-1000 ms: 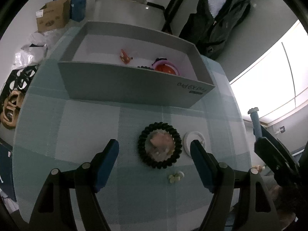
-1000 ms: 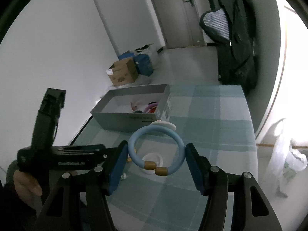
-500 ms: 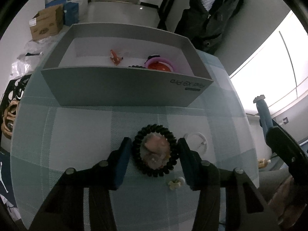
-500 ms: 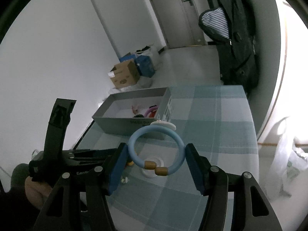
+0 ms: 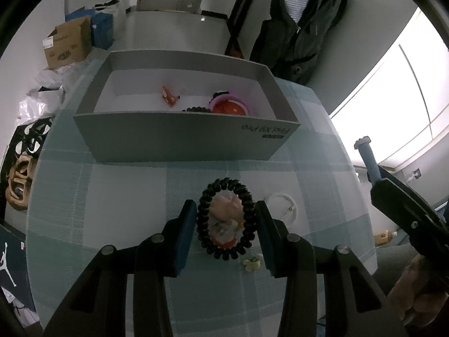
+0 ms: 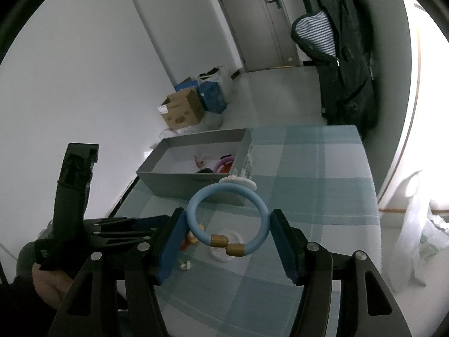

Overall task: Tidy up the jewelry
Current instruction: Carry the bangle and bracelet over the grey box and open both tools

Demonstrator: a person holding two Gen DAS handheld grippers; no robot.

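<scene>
A black coiled bracelet [image 5: 224, 183] lies on the checked tablecloth in front of the grey box [image 5: 182, 137]. My left gripper [image 5: 225, 207] straddles it, jaws closing, and both blue pads press its sides so that it is squeezed into an oval. A pinkish trinket [image 5: 228, 206] shows through the ring. My right gripper [image 6: 228, 214] hovers above the table, shut on a light blue bangle [image 6: 213, 191] with gold end caps and a white charm. Inside the box lie a red piece [image 5: 168, 97], a pink ring [image 5: 230, 102] and dark beads.
A white ring [image 5: 280, 205] and a small yellow flower piece [image 5: 252, 262] lie on the cloth right of the left gripper. Cardboard boxes [image 6: 182, 112] stand on the floor beyond the table. A dark jacket [image 6: 345, 64] hangs at the back right.
My left gripper's jaws have come in from wide apart onto the black bracelet, which has gone from round to oval. The right gripper and its bangle have kept still.
</scene>
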